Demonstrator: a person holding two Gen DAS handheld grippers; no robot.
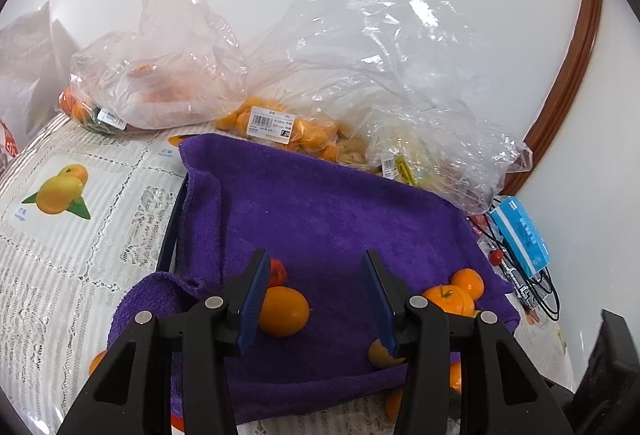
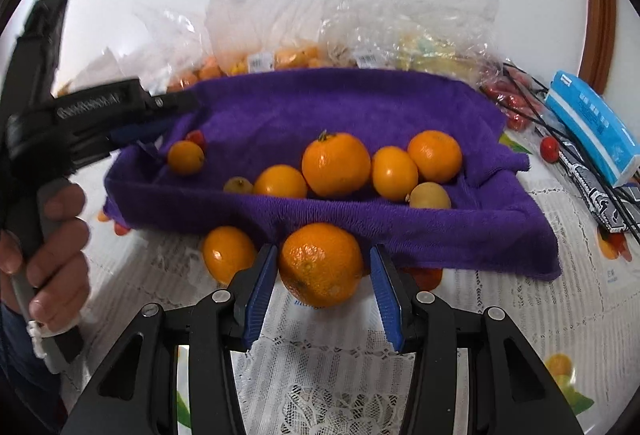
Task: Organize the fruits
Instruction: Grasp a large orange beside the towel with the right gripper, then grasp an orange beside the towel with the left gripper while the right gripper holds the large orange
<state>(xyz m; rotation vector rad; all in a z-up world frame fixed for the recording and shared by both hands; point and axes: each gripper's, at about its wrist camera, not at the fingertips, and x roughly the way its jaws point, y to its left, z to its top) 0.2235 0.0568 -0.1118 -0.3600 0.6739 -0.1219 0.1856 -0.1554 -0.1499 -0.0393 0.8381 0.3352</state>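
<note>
Orange (image 2: pixel 320 265) sits against towel (image 2: pixel 400 231) edge, between right gripper (image 2: pixel 324 291) jaws.

Towel (image 2: pixel 320 107): one. Grippers: two. Plastic bags (image 1: pixel 360 55): several.

A lace tablecloth (image 2: pixel 500 315) covers the table; on it lie a purple towel (image 2: pixel 360 223), two oranges (image 2: pixel 320 263), plastic bags (image 1: pixel 160 91) and a blue packet (image 2: pixel 592 127).

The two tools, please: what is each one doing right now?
Left tool: open, holding nothing.
Right tool: open around the orange, not gripping.
</note>
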